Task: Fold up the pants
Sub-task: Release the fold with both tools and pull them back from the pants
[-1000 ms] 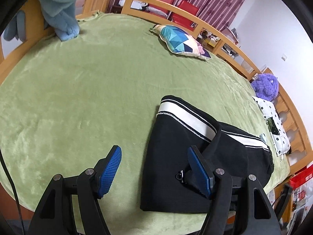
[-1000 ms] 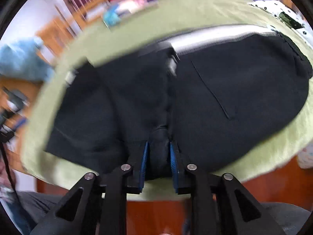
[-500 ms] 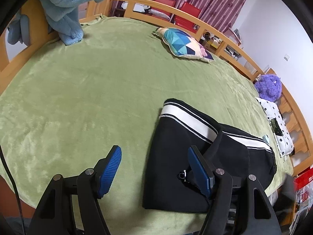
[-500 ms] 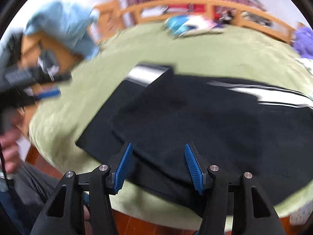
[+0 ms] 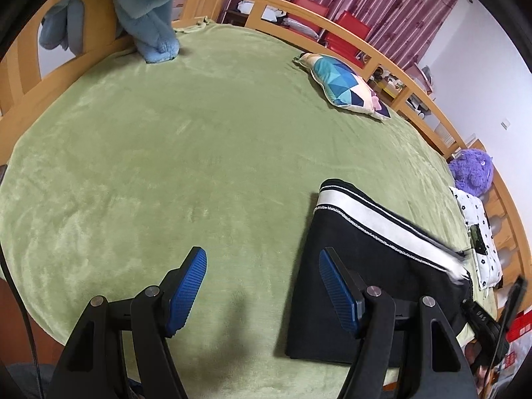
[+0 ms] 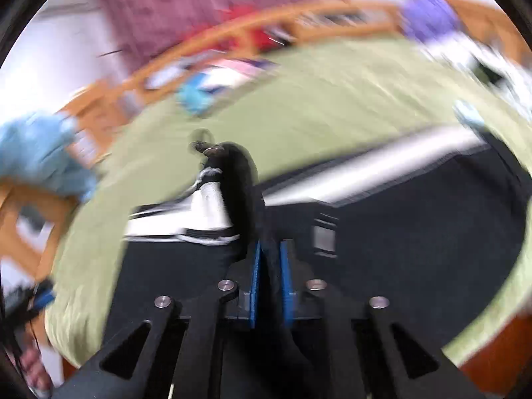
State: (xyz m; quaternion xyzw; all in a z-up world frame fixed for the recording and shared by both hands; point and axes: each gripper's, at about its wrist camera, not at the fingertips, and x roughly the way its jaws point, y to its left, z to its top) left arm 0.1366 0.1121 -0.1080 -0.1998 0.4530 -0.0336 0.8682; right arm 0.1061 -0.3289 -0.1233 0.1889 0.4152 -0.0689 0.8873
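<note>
The pants point(image 5: 362, 266) lie on the blanket point(image 5: 186, 153) at its near right, the pillow point(image 5: 342, 83) behind them, one plush point(image 5: 149, 10) far left, another point(image 5: 472, 173) far right.

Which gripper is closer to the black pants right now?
Right. The right gripper is clamped on a raised fold of the black pants; the left gripper hangs open over the green blanket, beside their edge.

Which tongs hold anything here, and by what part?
The right tongs are shut on a raised pinch of the black pants near their white stripe. The left tongs stand open, holding nothing.
</note>
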